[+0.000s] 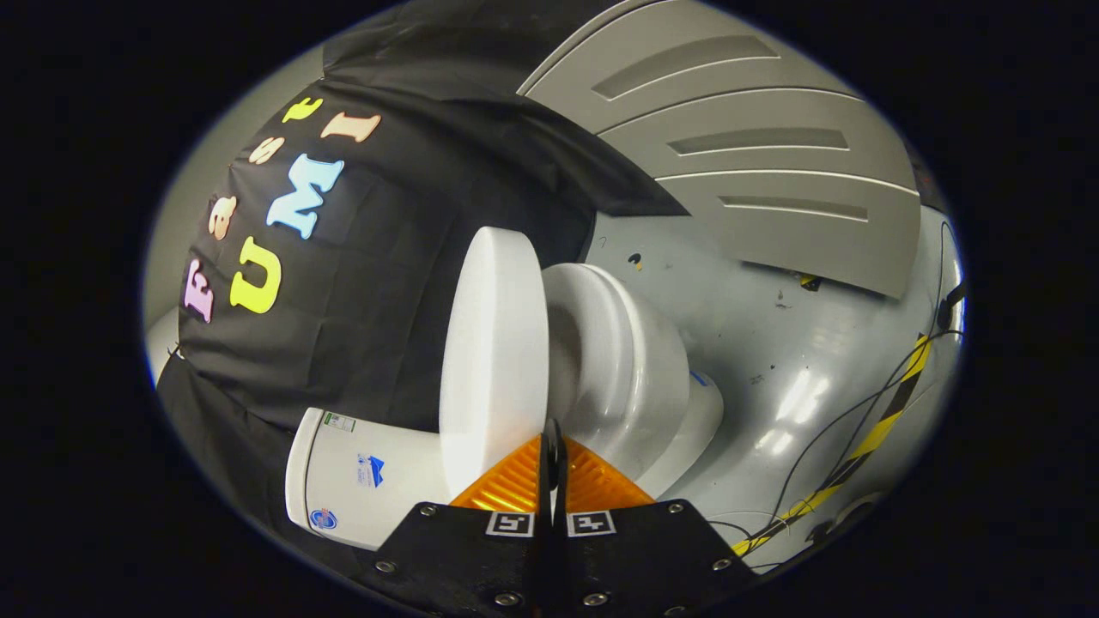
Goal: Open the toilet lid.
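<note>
The view is rolled sideways. The white toilet lid (pixel 494 343) is lifted off the seat (pixel 601 343) and stands close to the tank (pixel 369 481), with a wedge-shaped gap between lid and seat. My gripper (pixel 553 442) is shut, its two fingers pressed together with nothing visible between them. The fingertips sit right at the lid's near rim, at the mouth of the gap between lid and seat. I cannot tell whether they touch the lid. The bowl (pixel 678 403) lies beyond the seat.
Black cloth (pixel 386 283) hangs behind the tank. The grey floor (pixel 773 343) carries black cables (pixel 850 421) and a yellow-and-black tape strip (pixel 884 421). A grey ribbed panel (pixel 755 146) stands past the toilet.
</note>
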